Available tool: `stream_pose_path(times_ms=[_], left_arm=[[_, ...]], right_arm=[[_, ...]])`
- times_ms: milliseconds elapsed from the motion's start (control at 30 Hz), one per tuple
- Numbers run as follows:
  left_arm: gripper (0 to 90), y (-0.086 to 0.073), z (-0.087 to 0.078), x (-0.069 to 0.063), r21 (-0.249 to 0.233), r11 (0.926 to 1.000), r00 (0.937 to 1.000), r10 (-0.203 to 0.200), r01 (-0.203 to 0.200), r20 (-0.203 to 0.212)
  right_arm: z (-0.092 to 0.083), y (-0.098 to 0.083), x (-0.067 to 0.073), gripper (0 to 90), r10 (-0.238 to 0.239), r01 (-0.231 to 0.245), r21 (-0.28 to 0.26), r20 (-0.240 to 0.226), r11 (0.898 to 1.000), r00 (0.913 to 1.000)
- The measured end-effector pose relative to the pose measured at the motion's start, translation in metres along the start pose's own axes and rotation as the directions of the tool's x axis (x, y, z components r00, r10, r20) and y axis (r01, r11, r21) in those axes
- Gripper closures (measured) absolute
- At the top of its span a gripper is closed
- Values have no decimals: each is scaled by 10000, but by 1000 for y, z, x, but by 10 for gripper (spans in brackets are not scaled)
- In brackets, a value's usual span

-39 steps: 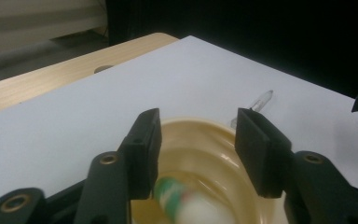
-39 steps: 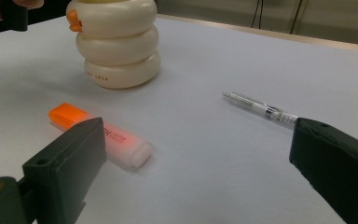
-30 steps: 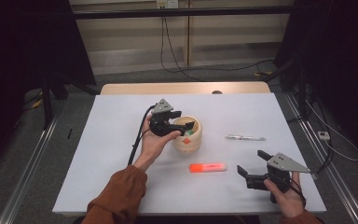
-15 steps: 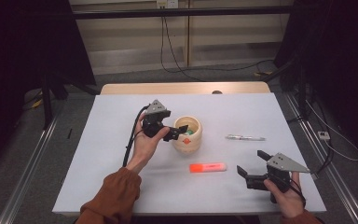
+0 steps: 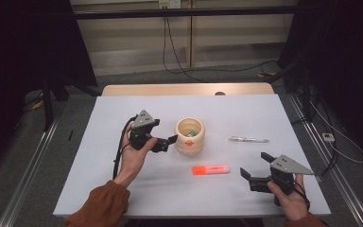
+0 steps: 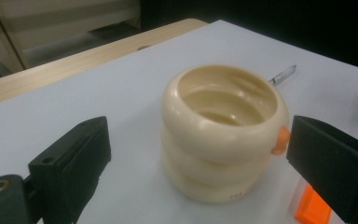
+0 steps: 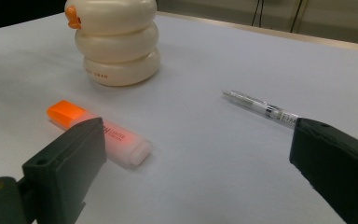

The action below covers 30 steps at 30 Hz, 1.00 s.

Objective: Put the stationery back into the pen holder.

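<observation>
The cream ringed cup (image 5: 190, 137) stands upright mid-surface (image 5: 264, 118), just ahead of the left gripper (image 5: 163, 144), whose fingers (image 6: 74, 163) have just been opening with nothing between them, while the right gripper (image 5: 255, 177), well apart, holds its fingers spread near the orange highlighter (image 5: 211, 170).

On the counter (image 5: 123, 189) there is one cream cup (image 5: 190, 136) near the centre, one orange highlighter (image 5: 211, 170) at about five o'clock from it, and one clear pen (image 5: 249, 139) at three o'clock. Two tongs are present: the left tongs (image 5: 163, 138) and the right tongs (image 5: 254, 170).
</observation>
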<state>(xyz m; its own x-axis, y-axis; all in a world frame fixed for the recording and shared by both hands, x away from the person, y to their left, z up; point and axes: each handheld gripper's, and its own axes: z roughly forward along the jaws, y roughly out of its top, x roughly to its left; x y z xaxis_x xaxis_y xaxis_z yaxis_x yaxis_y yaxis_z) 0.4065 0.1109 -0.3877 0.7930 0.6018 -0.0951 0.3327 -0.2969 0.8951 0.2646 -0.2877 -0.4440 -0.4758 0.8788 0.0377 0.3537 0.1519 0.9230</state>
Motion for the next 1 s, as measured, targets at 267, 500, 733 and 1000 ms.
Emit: stream_pose_path(times_ms=[267,500,733,1000], left_arm=[[62,-17,-19,-6,217,9997,9992,67,-58,-396],[61,-31,-32,-17,498,9986,9997,196,-187,-161],[57,-53,-44,-19,770,9970,9998,63,-47,-200],[57,-73,-57,-23,1005,9949,9975,-5,76,-701]], right_arm=[[0,0,0,34,-16,16,5,-17,10000,10000],[1,0,1,38,-43,43,28,-77,10000,10000],[1,0,1,36,-58,59,37,-99,10000,9999],[5,-1,4,40,-151,158,328,-219,9993,9996]])
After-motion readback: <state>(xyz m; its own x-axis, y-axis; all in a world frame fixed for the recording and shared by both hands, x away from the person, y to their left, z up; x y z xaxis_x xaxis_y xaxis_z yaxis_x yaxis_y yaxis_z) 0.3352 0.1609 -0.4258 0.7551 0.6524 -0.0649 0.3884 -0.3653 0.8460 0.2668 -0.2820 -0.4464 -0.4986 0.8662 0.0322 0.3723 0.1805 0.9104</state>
